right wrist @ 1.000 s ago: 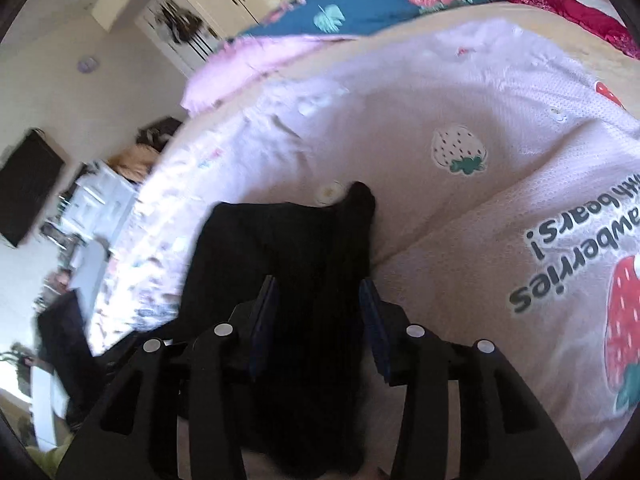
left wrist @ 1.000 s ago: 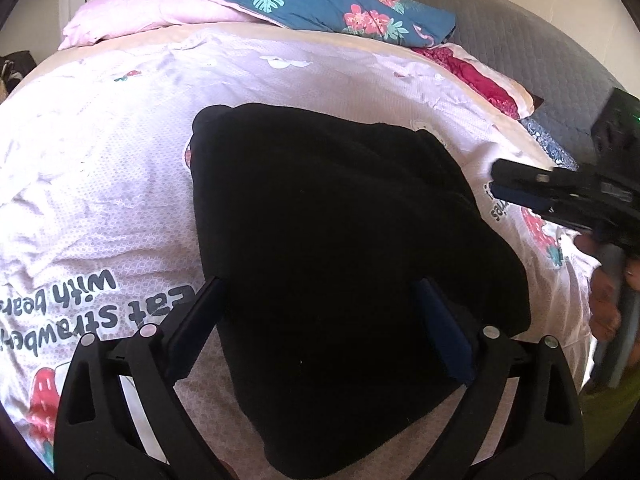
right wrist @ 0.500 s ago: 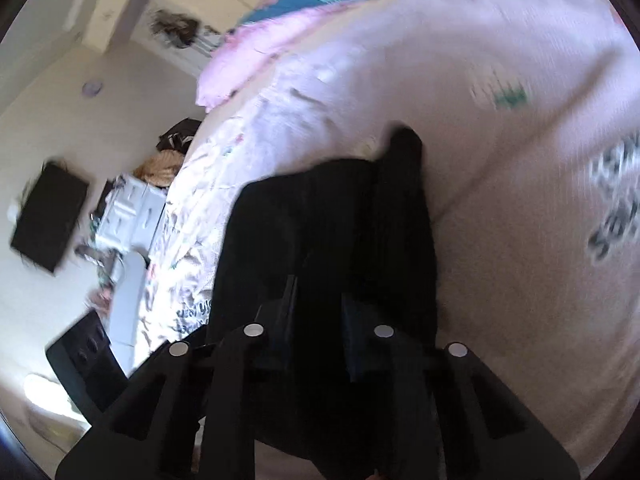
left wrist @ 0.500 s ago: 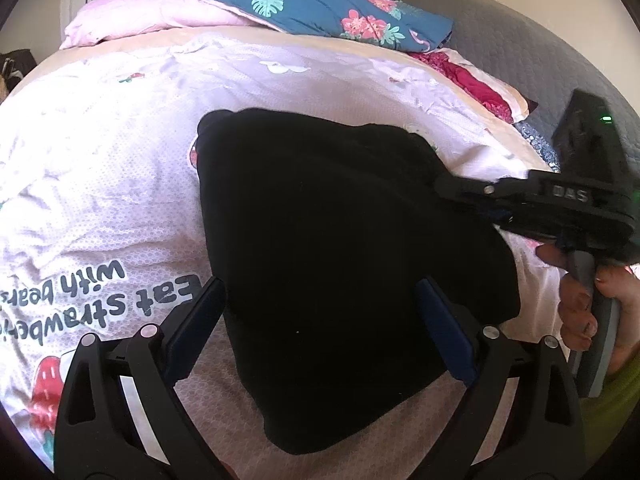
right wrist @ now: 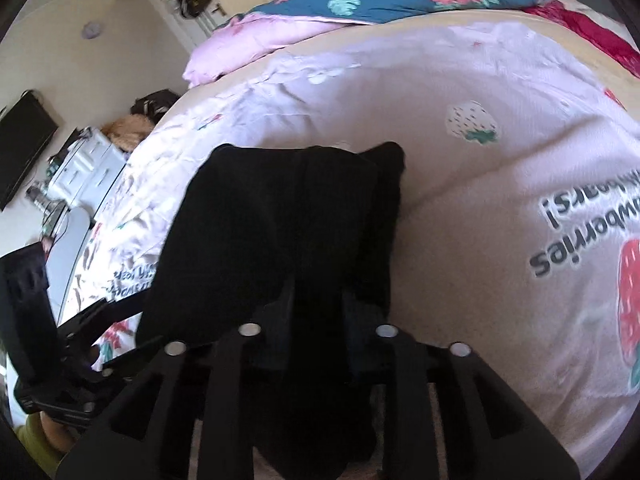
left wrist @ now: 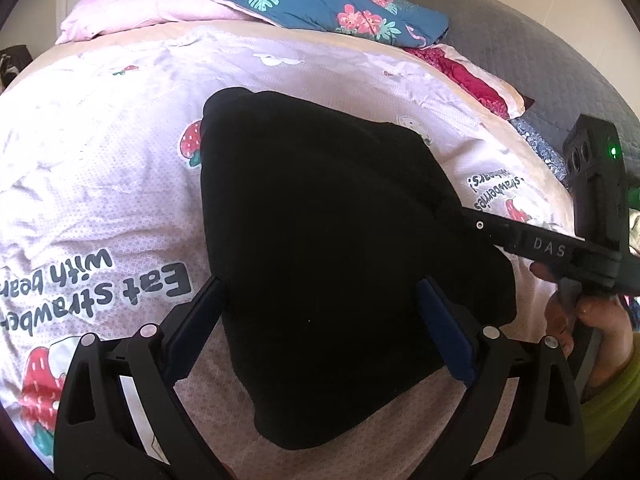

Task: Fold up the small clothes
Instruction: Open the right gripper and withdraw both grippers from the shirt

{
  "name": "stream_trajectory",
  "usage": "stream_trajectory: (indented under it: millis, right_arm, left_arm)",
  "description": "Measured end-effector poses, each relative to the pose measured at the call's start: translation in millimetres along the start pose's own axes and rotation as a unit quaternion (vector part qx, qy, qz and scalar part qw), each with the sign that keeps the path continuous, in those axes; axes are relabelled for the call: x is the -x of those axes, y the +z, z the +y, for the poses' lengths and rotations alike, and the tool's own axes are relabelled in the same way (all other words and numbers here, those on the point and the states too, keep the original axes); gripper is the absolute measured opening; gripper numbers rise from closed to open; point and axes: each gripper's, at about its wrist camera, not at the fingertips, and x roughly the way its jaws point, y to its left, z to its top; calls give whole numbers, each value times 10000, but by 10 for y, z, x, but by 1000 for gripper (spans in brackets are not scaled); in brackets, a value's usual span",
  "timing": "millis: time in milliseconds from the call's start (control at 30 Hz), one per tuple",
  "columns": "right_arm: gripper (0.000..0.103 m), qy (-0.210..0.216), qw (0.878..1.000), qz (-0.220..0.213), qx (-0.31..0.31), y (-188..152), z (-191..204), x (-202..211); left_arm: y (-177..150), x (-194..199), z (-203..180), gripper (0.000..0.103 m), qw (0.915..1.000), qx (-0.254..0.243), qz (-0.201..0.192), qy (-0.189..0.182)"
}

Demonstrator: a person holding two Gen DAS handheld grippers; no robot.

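Observation:
A black garment lies folded on the pink strawberry-print bedspread. My left gripper hovers over its near part, open wide, with nothing pinched between its fingers. In the left wrist view my right gripper comes in from the right, held by a hand, its tip at the garment's right edge. The right wrist view shows the right gripper narrow around a raised fold of the black garment. Cloth fills the gap between its jaws, which are opening. The left gripper shows at the lower left.
Pillows, one teal with flowers and one pink, lie at the head of the bed. A grey headboard stands at the right. Beyond the bed's left side are white drawers and a wall television.
The right gripper came in from the right to the garment's edge and narrowed its jaws around a fold of cloth. The left gripper stayed open in place.

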Motion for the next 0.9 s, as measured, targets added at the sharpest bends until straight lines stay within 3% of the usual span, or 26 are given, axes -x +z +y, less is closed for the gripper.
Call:
stream_trajectory:
  millis: [133, 200, 267, 467, 667, 900]
  right_arm:
    - [41, -251, 9995, -174, 36, -67, 60, 155]
    - [56, -389, 9986, -348, 82, -113, 112, 297]
    - [62, -510, 9969, -581, 175, -180, 174, 468]
    - [95, -903, 9849, -1382, 527, -502, 436, 1012]
    - [99, -1105, 9738, -1804, 834, -890, 704, 1335]
    - [99, -1296, 9670, -1936, 1030, -1312, 913, 1443]
  left_arm:
    - [-36, 61, 43, 88, 9999, 139, -13, -54]
    - [-56, 120, 49, 88, 9998, 170, -60, -49]
    - [-94, 242, 43, 90, 9997, 187, -157, -62]
    - [-226, 596, 15, 94, 9991, 177, -388, -62]
    - [-443, 915, -34, 94, 9981, 81, -605, 100]
    - [-821, 1179, -19, 94, 9958, 91, -877, 260]
